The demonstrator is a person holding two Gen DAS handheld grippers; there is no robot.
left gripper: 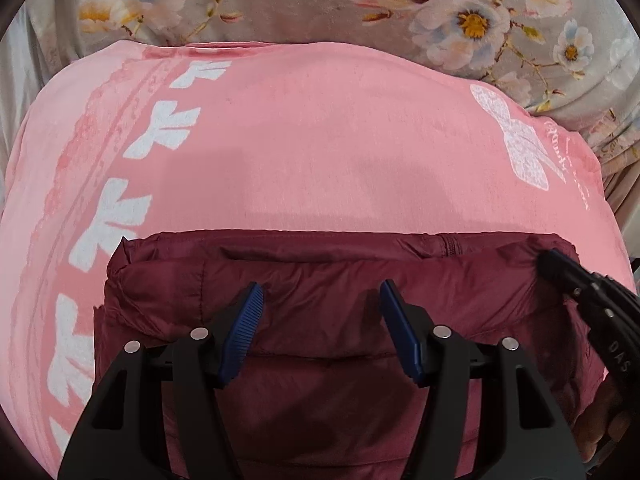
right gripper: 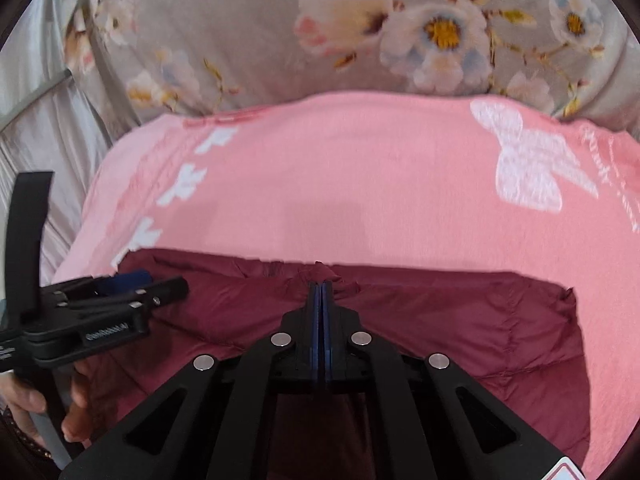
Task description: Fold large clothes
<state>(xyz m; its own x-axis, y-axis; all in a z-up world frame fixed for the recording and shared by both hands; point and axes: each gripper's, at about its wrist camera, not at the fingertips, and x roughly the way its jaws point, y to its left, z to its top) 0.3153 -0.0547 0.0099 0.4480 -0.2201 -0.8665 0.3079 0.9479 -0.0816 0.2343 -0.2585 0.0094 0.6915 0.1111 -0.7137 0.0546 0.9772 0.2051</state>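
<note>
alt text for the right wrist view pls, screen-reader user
The right gripper, jaws shut, pinches the far edge of a folded maroon padded jacket lying on a pink blanket. The left gripper enters from the left, over the jacket; floral bedding lies beyond.

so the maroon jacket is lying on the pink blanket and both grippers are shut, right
Not quite: only the right gripper is shut. The left gripper is open, its blue pads apart above the maroon jacket, as the left wrist view shows. The jacket does lie on the pink blanket.
</note>
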